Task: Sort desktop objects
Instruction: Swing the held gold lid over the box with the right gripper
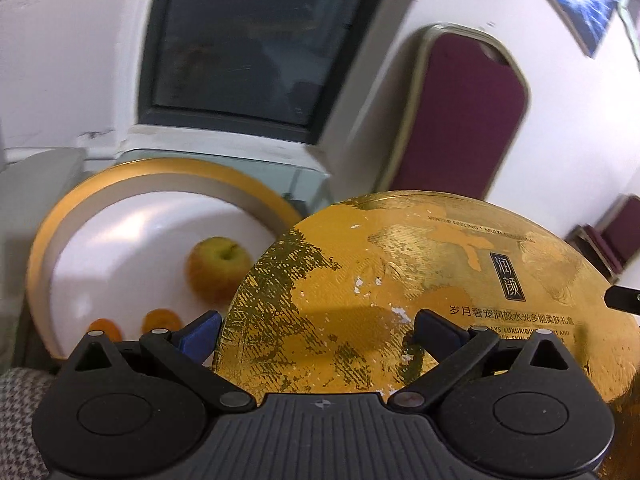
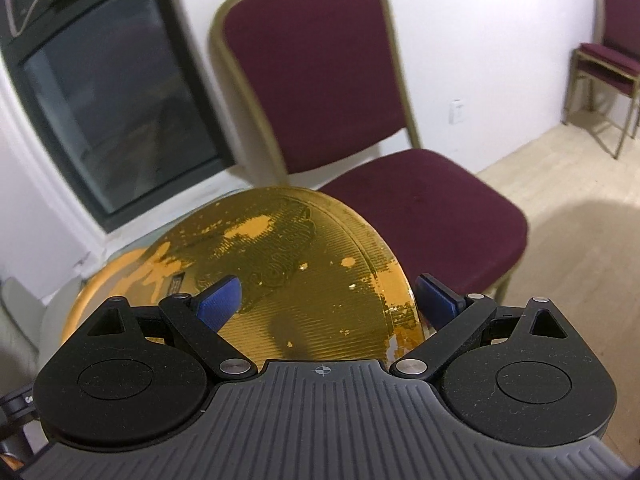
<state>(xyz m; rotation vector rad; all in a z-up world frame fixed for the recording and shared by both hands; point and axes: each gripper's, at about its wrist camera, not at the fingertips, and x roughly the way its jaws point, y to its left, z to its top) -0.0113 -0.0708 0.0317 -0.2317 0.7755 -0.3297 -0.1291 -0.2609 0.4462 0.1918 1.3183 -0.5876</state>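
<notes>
A big round gold lid [image 1: 420, 280] with dark print hangs tilted in front of both grippers. My left gripper [image 1: 320, 332] straddles its left rim with the jaws wide apart. One blue pad [image 1: 202, 334] sits just off the rim and the other finger [image 1: 436, 330] lies over the top face. My right gripper [image 2: 328, 300] straddles the lid [image 2: 304, 272] at its right rim the same way, jaws wide. Behind the lid stands a round gold-rimmed box [image 1: 52, 240] with a white inside. It holds an apple [image 1: 218, 268] and two orange fruits [image 1: 160, 320].
A maroon chair [image 2: 360, 120] stands close behind the lid, with another chair [image 2: 612, 52] at the far right wall. A dark window [image 1: 248, 40] is set in the white wall behind the box. Checked fabric [image 1: 20, 412] shows at the lower left. The right gripper's tip [image 1: 624, 300] touches the lid's far edge.
</notes>
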